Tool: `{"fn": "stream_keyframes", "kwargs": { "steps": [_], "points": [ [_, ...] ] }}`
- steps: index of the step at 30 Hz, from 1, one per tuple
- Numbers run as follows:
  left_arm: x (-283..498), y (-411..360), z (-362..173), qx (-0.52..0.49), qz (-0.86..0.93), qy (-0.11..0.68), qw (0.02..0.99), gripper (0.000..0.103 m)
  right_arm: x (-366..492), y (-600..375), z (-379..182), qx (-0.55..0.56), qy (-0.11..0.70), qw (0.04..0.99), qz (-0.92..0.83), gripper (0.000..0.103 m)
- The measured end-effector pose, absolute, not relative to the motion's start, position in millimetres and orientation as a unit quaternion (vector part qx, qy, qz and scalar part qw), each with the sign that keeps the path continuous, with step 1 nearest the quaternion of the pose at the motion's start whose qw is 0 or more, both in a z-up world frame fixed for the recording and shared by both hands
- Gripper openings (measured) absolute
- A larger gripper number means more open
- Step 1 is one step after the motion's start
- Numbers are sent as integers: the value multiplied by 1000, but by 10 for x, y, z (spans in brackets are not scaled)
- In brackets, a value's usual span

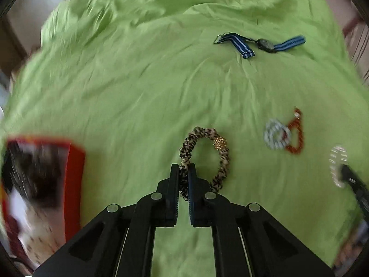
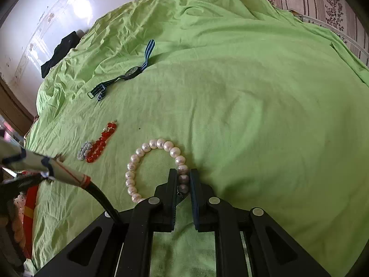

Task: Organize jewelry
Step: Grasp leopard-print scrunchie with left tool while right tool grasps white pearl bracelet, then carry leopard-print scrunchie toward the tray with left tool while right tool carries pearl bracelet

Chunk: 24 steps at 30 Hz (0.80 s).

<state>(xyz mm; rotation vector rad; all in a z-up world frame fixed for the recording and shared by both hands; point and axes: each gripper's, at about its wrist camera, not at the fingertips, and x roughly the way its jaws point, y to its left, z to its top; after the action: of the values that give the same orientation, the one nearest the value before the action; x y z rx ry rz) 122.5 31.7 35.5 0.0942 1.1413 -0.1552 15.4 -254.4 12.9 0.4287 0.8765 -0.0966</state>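
Note:
My left gripper (image 1: 183,173) is shut on a leopard-print scrunchie bracelet (image 1: 221,152) with a gold bead, held over the green bedsheet (image 1: 129,87). My right gripper (image 2: 183,177) is shut on a white pearl bracelet (image 2: 138,154), which rests on the sheet; it also shows blurred at the right edge of the left wrist view (image 1: 337,164). A red bead bracelet (image 2: 101,142) and a small pale bead bracelet (image 2: 83,150) lie together to the left. A watch with a blue striped strap (image 2: 131,72) lies farther back; it also shows in the left wrist view (image 1: 265,44).
A red box (image 1: 46,177) with a dark inside sits at the left of the sheet, blurred. A dark cloth (image 2: 58,52) lies at the bed's far left edge. A patterned cover (image 2: 327,2) lies at the far right. The left arm's sleeve (image 2: 34,161) crosses the right wrist view.

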Motion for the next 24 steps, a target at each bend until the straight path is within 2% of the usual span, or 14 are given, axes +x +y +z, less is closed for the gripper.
{"fn": "stream_keyframes", "kwargs": {
  "steps": [9,18,24],
  "points": [
    [911,582,294,-40,-115,545,830,6,160,-2541,126,199,421,883,-49,11],
    [446,727,830,-75,-141,502,850,6,-23,-2499,463,217,405,887,-49,10],
    [82,803,1077,-56,-131,479,866,6,-257,-2353,763,202,392,896,-37,10]
  ]
}}
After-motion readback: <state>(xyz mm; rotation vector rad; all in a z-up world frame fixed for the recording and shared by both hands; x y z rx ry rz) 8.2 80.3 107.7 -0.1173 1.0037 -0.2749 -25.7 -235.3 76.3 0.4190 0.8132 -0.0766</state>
